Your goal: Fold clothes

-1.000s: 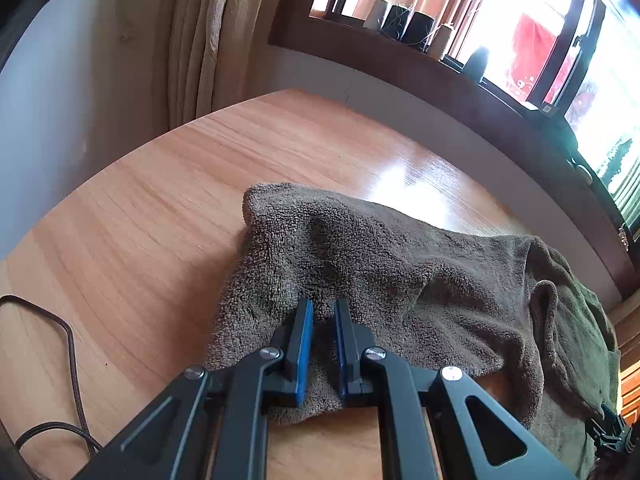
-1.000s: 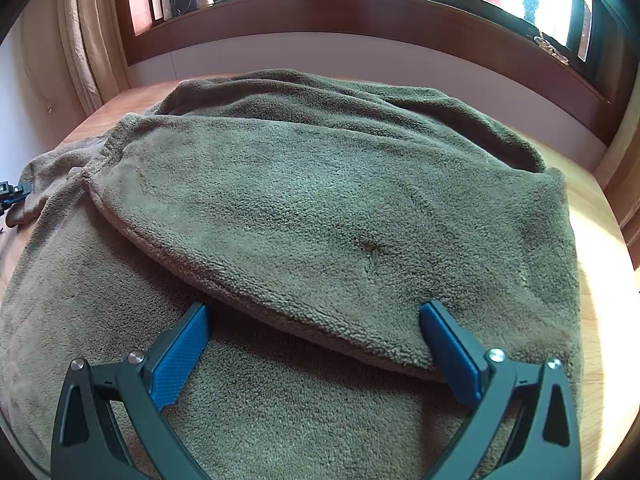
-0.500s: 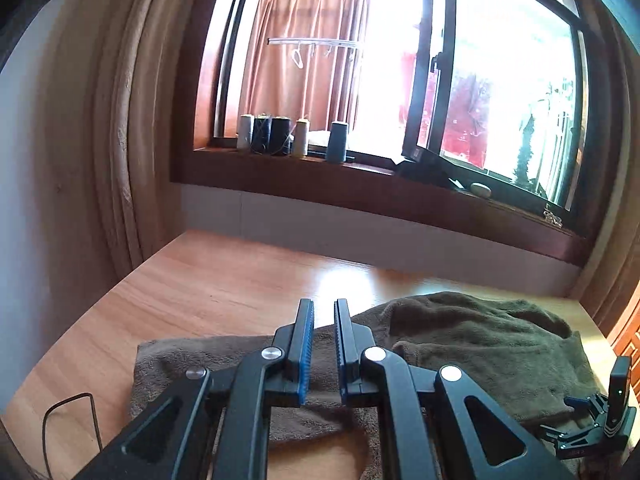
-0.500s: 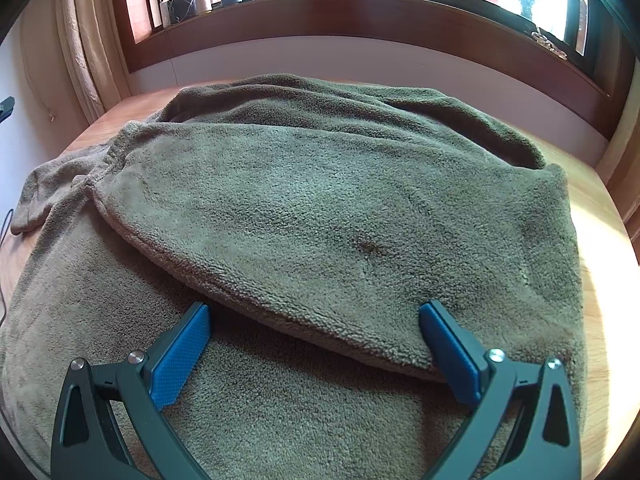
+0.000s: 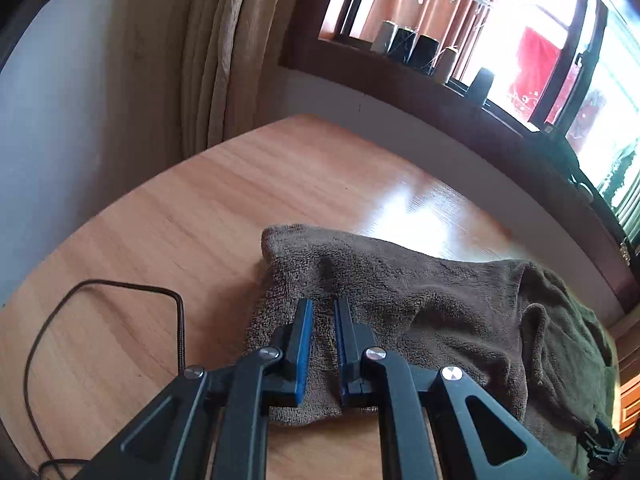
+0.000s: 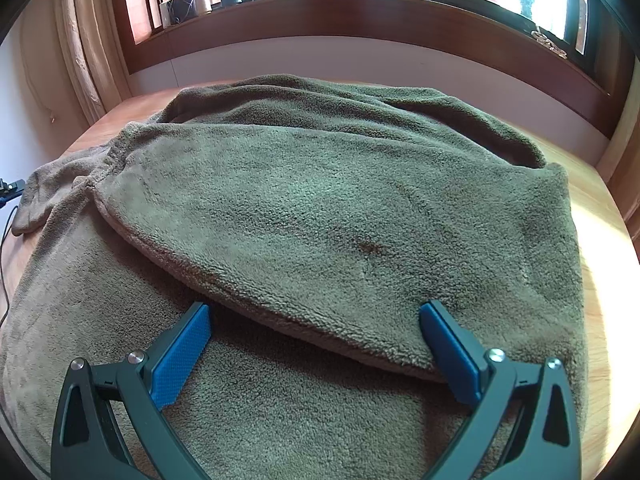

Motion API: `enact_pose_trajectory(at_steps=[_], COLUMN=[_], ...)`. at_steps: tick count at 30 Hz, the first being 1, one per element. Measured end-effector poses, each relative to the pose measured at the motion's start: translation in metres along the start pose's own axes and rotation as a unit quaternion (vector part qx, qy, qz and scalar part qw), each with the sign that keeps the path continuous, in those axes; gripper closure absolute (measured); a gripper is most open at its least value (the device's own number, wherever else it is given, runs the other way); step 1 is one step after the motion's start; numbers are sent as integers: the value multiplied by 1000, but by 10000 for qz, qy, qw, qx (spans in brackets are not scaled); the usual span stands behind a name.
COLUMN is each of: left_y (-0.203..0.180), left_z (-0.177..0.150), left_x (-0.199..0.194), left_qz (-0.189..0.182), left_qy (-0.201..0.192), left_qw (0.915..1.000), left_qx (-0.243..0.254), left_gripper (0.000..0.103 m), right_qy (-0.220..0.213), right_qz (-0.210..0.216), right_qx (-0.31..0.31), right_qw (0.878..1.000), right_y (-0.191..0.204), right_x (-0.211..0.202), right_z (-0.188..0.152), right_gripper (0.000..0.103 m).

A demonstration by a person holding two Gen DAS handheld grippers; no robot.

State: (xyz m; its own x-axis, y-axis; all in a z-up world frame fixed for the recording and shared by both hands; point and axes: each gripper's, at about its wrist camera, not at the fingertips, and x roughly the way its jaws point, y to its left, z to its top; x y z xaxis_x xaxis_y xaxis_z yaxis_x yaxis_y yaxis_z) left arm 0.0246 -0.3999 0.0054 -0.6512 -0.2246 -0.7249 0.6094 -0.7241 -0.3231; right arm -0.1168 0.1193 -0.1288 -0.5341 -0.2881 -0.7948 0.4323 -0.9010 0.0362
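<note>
In the left wrist view, the fleece garment (image 5: 440, 312) lies on the wooden table (image 5: 200, 240) with its long axis running from the middle of the frame toward the lower right, its narrow sleeve-like end pointing to the upper left and finishing in a rounded cuff at centre frame. The left gripper (image 5: 323, 324) sits low in the frame over that narrow end, its blue-padded jaws drawn nearly together with only a thin slit between them; whether any fleece is pinched in that slit cannot be made out. Bare wood spreads wide to the left and above the cuff, where a dark cable (image 5: 120, 300) loops at the lower left, apart from the cloth. The garment's far bulk is cut off at the right edge, and a small dark fixture at the lower right corner is too cramped to identify. In the right wrist view, the same garment (image 6: 320, 208) fills most of the frame, its long axis running left to right, a folded-over upper layer ending in a curved hem that sweeps from mid left to lower right. The right gripper (image 6: 314, 322) is at the bottom, jaws spread wide and released, one tip at each side of that hem. Free wood shows only along the right edge and the upper left; the garment's near part is cut off at the bottom.
</note>
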Motion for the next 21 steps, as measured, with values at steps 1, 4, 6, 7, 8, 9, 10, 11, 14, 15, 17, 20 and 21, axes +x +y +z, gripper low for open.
enact_pose_trajectory(at_steps=[1, 4, 6, 7, 8, 9, 10, 11, 14, 15, 17, 20, 21], left_y=[4, 10, 13, 13, 13, 14, 15, 15, 19, 19, 19, 24, 26], left_z=[1, 3, 3, 4, 5, 5, 6, 8, 11, 11, 12, 13, 12], left_x=[3, 9, 9, 8, 7, 6, 6, 5, 2, 4, 6, 15, 17], left_qz=[-113, -408, -661, -784, -804, -741, -675, -641, -587, -522, -384, -214, -185], left_qy=[71, 209, 186, 138, 103, 66, 23, -1, -17, 6, 62, 159, 193], left_qw=[9999, 9986, 9968, 9956, 9953, 9958, 9963, 9964, 9965, 9970, 9979, 9985, 9984], left_qx=[-96, -273, -418, -501, -533, -530, -533, -552, -599, -573, -514, -482, -489], left_gripper=[90, 62, 28, 26, 27, 27, 27, 27, 26, 27, 27, 27, 26], right_qy=[0, 1, 2, 2, 2, 3, 3, 3, 3, 3, 1, -6, -7], right_qz=[-2, -7, -10, -12, -14, -15, -17, -19, -20, -17, -12, -1, 1], right_qx=[-1, -2, -4, -4, -5, -5, -6, -6, -6, -4, -1, 13, 14], right_qw=[10000, 10000, 10000, 10000, 10000, 10000, 10000, 10000, 10000, 10000, 10000, 10000, 10000], right_y=[0, 0, 0, 1, 1, 1, 1, 1, 1, 1, 0, 0, 0], right_x=[0, 0, 0, 0, 0, 0, 0, 0, 0, 0, 0, 0, 0], right_z=[0, 0, 0, 0, 0, 0, 0, 0, 0, 0, 0, 0, 0], right_gripper=[0, 0, 0, 0, 0, 0, 0, 0, 0, 0, 0, 0, 0])
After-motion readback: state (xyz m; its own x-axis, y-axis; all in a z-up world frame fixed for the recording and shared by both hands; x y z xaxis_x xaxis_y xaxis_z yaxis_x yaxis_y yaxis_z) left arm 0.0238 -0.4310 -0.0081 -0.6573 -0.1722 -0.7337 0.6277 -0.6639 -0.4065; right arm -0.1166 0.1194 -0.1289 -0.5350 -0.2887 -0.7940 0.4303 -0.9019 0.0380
